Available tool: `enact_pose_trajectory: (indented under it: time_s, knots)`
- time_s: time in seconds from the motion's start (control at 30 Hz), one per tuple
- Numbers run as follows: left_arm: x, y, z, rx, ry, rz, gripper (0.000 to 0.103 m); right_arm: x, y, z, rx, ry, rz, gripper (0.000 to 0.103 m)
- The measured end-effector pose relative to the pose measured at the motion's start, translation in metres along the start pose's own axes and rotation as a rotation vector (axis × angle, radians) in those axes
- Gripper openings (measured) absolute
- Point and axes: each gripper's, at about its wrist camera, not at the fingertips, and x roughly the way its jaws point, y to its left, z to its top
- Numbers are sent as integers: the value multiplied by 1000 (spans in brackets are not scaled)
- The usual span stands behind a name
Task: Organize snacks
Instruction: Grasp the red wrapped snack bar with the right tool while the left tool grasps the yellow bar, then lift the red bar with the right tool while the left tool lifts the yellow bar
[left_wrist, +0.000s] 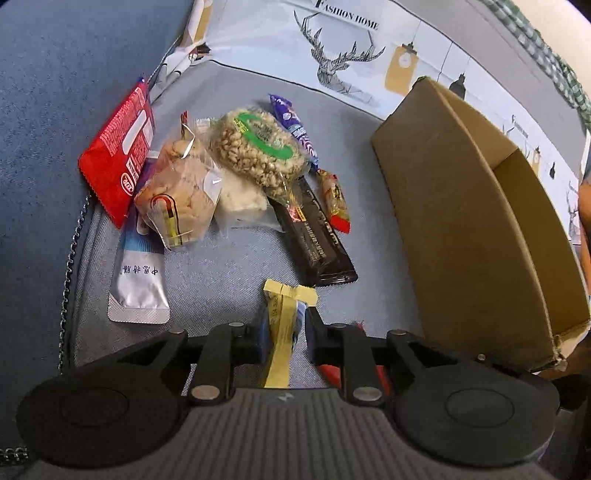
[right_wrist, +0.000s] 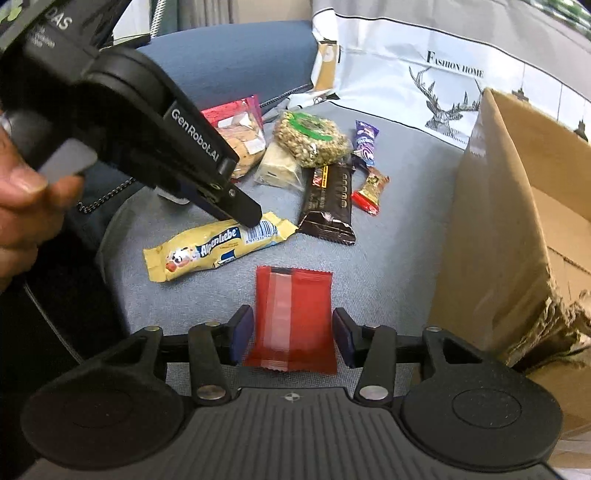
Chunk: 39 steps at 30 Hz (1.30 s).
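Grippers, 2: left (right_wrist: 255, 218) clamps 1 yellow candy pack (right_wrist: 218, 245), right (right_wrist: 291, 336) apart round 1 red packet (right_wrist: 291, 317).

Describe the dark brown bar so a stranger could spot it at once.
Start at the open cardboard box on the grey-blue cushion; the snack pile lies to its left. At the pile's near edge, the dark brown bar lies beside a small red-ended candy. It is the only long, near-black wrapper there.
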Motion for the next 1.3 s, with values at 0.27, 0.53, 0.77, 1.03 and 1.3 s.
enact_pose_trajectory:
  time_s: [0.27, 0.53, 0.77, 1.03, 1.3]
  knots:
    - [8, -8, -2, 43, 31, 14, 38, 8, 0, 2, -1, 27, 12, 54]
    - [13, -11, -2, 72, 53, 35, 38, 13, 1, 3, -8, 37, 8, 54]
    - [16, -16, -4, 96, 65, 53, 38, 12, 2, 2, -24, 32, 2, 52]
    - [16, -18, -4, 105, 65, 59, 38, 12, 4, 2, -27, 30, -2, 51]
    - [16, -16, -4, 103, 67, 58, 38, 11, 4, 2, -27, 28, -4, 51]
